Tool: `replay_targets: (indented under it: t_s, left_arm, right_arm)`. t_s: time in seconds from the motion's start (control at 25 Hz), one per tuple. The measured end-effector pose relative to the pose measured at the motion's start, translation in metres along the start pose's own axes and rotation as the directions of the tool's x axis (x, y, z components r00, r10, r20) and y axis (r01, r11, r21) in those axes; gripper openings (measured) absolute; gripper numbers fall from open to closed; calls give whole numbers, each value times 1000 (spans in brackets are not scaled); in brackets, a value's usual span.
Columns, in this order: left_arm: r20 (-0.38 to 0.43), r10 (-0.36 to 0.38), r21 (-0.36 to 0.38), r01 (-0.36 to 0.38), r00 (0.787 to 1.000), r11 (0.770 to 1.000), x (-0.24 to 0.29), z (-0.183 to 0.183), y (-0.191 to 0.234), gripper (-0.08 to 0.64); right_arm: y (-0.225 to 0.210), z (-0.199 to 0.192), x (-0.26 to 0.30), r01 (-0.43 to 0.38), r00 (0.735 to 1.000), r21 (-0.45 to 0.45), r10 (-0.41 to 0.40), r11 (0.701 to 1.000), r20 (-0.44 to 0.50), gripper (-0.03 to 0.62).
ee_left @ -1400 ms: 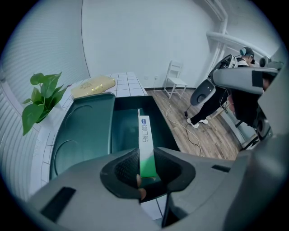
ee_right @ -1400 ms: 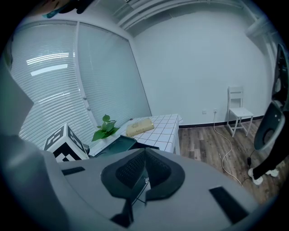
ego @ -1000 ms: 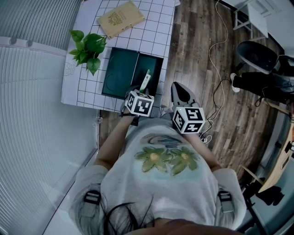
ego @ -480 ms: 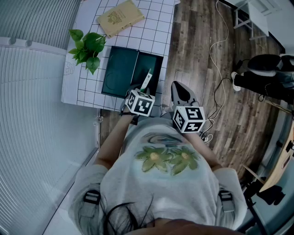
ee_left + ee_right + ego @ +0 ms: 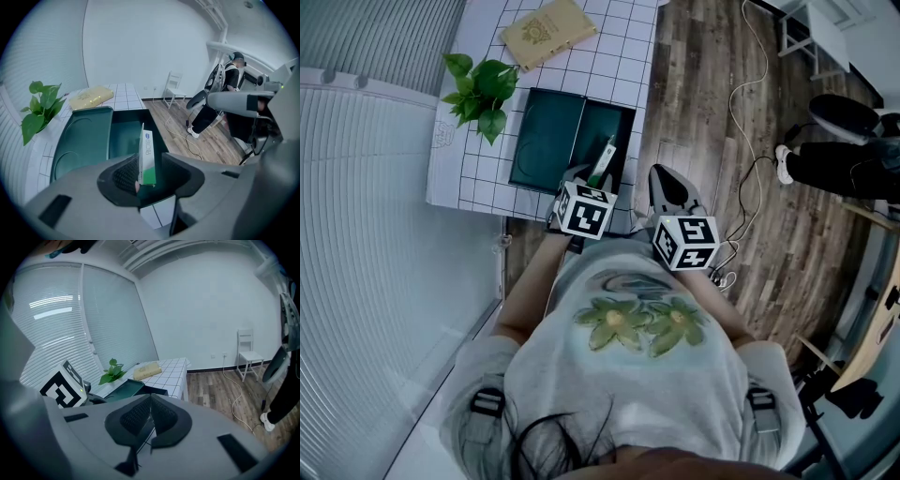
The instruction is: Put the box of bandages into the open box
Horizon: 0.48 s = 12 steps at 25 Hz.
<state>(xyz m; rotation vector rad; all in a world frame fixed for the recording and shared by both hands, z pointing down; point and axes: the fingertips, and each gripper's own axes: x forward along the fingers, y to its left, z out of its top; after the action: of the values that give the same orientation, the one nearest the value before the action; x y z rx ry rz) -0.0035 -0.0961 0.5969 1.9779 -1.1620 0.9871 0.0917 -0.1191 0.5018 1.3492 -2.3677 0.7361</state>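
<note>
**Left claw carries the load above the near rim of the open box**

1. Load. The box of bandages [image 5: 147, 154] is a thin white-and-green carton. It stands on its narrow edge, off the desk, pinched at its near end. Its long axis runs forward and slightly upward, straight away from the claw.

2. Holding claw. The left claw [image 5: 151, 174] is clamped on the carton, one pad against each broad face. Most of the carton's length projects ahead of the pads.

3. Target. The open box [image 5: 121, 137] is dark green and lies directly ahead of and below the carton. In the head view, the carton's far end sits over the near part of the right-hand, deeper half. The flat lid lies folded out to the left. The deeper half runs front to back, so it appears roughly in line with the carton's long axis.

4. Idle claw. The right claw [image 5: 150, 417] is pressed together with nothing between its pads. It hangs to the right of the desk [image 5: 623, 66], above the wooden floor, farther from the target than the left claw.

5. Judgement. The coming move belongs to the left claw: advance a little, lower, then let go. The carton stands on edge and will probably tip onto a broad face when released.
</note>
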Motion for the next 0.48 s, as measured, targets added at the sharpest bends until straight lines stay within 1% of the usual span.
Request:
replay_targets:
  t_s: [0.2, 0.48]
  left_arm:
    - [85, -6, -12, 7, 996, 1000, -24, 9, -1, 132]
    - [182, 0, 52, -10, 983, 999, -60, 16, -7, 131]
  right_arm:
    - [13, 3, -11, -31, 998, 14, 31, 999, 46, 8]
    - [32, 2, -31, -41, 996, 14, 40, 999, 80, 8]
